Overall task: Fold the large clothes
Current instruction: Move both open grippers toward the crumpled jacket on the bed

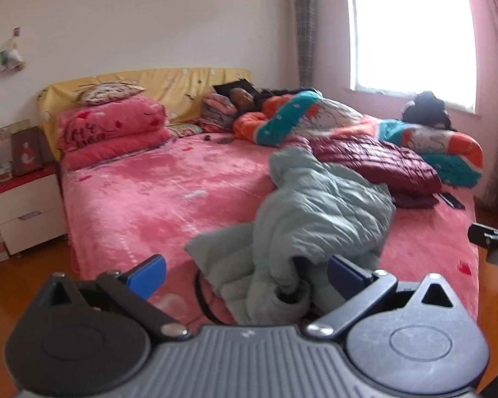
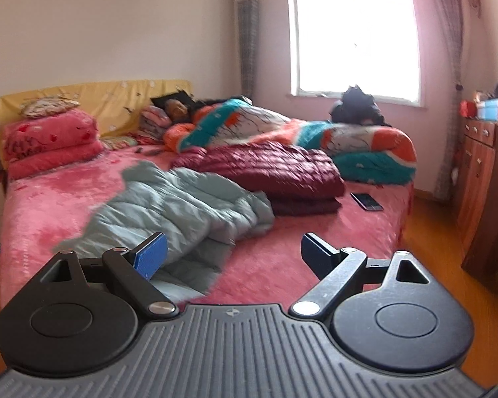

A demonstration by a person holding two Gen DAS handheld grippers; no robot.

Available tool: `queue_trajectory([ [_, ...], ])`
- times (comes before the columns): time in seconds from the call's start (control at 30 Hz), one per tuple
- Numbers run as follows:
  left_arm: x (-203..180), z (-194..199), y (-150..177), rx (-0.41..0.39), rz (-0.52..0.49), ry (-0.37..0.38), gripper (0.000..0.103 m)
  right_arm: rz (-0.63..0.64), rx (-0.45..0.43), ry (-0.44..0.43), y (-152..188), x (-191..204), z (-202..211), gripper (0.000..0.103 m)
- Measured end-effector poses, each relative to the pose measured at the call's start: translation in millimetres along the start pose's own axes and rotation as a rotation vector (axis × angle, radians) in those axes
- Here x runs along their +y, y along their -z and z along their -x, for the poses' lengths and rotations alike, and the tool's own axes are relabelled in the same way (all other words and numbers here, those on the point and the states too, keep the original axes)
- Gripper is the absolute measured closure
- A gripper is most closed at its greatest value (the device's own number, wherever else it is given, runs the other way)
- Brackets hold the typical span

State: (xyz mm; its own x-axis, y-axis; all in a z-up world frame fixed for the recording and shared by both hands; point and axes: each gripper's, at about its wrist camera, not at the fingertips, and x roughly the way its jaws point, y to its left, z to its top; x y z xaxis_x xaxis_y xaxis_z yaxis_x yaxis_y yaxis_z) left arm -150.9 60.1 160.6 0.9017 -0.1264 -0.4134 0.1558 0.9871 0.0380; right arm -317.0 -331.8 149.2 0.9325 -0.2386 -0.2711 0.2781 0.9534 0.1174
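A pale grey-green quilted jacket (image 1: 315,212) (image 2: 182,205) lies crumpled on the pink bed (image 1: 149,199) (image 2: 49,205), near its front edge. My left gripper (image 1: 245,273) stands open just above the jacket's near end, its blue pads (image 1: 149,275) wide apart with nothing between them. My right gripper (image 2: 232,253) is open too, over the jacket's right edge and bare bedspread. A folded maroon quilted garment (image 1: 378,162) (image 2: 275,172) rests behind the jacket. The right gripper's tip (image 1: 488,235) shows at the left wrist view's right edge.
A person (image 1: 244,98) (image 2: 177,109) lies under a colourful quilt (image 1: 315,116) (image 2: 282,126) at the far side. Pink folded bedding (image 1: 113,132) sits by the headboard. A phone (image 2: 367,201) (image 1: 451,199) lies on the bed. White nightstand (image 1: 26,212) left, wooden cabinet (image 2: 481,172) right.
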Motion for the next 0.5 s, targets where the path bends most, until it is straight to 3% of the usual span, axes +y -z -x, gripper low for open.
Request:
queue_trajectory([
  [0.33,-38.1,-38.6,14.7,-0.007,-0.088,0.084,0.001,-0.067,0.070,0.091,20.2,-23.0,-22.8,0.000],
  [0.5,-50.2,-64.9,18.9,-0.017,-0.146,0.070,0.001,-0.124,0.114,0.020,28.3,-26.5,-27.0,0.000],
])
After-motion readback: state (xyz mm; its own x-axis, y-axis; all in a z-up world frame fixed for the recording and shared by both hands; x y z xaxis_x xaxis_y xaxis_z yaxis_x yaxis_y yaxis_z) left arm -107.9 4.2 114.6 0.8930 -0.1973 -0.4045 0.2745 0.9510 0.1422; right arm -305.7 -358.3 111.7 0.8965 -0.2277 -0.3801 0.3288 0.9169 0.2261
